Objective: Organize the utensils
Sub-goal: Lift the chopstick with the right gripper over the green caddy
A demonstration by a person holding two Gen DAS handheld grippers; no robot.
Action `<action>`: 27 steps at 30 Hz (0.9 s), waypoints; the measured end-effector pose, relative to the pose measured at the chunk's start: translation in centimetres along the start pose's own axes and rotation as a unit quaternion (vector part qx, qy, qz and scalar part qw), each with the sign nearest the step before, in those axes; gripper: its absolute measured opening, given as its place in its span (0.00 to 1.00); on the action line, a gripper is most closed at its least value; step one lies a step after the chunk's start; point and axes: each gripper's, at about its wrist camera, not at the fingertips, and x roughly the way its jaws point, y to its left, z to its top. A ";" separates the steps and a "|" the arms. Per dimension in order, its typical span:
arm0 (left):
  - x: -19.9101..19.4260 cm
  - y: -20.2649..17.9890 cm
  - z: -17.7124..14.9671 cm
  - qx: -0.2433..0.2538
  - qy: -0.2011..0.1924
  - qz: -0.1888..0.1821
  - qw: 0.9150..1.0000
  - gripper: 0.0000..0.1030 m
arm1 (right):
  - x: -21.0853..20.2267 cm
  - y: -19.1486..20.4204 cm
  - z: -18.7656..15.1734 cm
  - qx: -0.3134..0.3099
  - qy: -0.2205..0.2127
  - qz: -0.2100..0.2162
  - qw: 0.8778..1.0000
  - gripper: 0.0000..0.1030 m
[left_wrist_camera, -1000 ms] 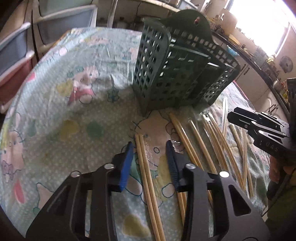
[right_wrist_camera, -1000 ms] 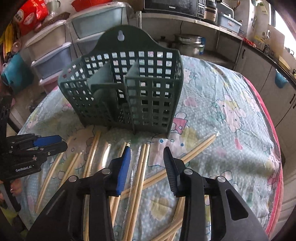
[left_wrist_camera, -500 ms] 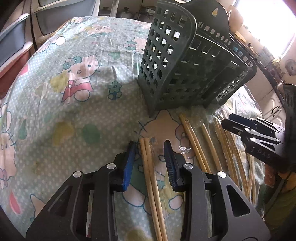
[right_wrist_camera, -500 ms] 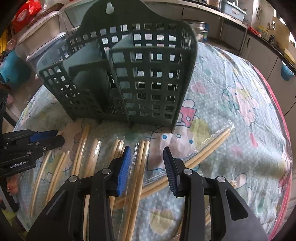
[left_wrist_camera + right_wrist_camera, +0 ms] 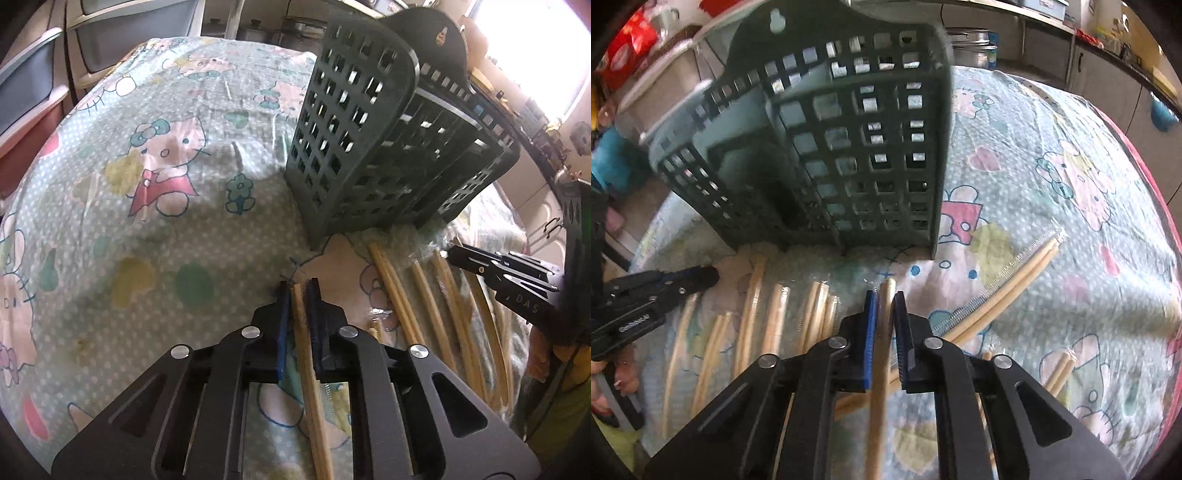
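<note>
Left wrist view shows a wrapped pair of pale bamboo chopsticks (image 5: 308,354) lying on the table, and the left gripper (image 5: 298,291) has just closed its blue pads on it. In the right wrist view, the right gripper (image 5: 884,299) has just closed in the same way on another wrapped bamboo pair (image 5: 881,354). More loose bamboo chopsticks (image 5: 428,306) lie side by side between the two grippers, near both of them. Just beyond the fingertips stands the dark green plastic lattice utensil holder (image 5: 849,147), upright, with inner dividers; its base almost touches the chopstick ends. The cartoon-print tablecloth (image 5: 147,221) is free on the left side up to the table edge. Past the right edge are cabinets (image 5: 1108,62), and grey storage drawers (image 5: 37,85) stand beyond the left edge.
</note>
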 end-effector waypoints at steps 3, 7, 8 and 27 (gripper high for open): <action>-1.5 -0.3 0.2 0.007 -0.019 -0.008 1.000 0.04 | -1.7 -0.2 -0.2 0.004 -0.022 0.010 1.000 0.08; -4.2 -1.6 0.9 0.025 -0.053 -0.019 0.998 0.03 | -4.2 -0.6 -0.3 0.009 -0.050 0.033 0.998 0.07; -4.9 -1.9 1.1 0.031 -0.063 -0.023 0.997 0.03 | -5.0 -0.6 -0.4 0.007 -0.059 0.040 0.997 0.07; -15.2 -10.6 6.2 0.109 -0.212 -0.062 0.969 0.03 | -19.0 2.0 -0.2 -0.021 -0.238 0.064 0.969 0.07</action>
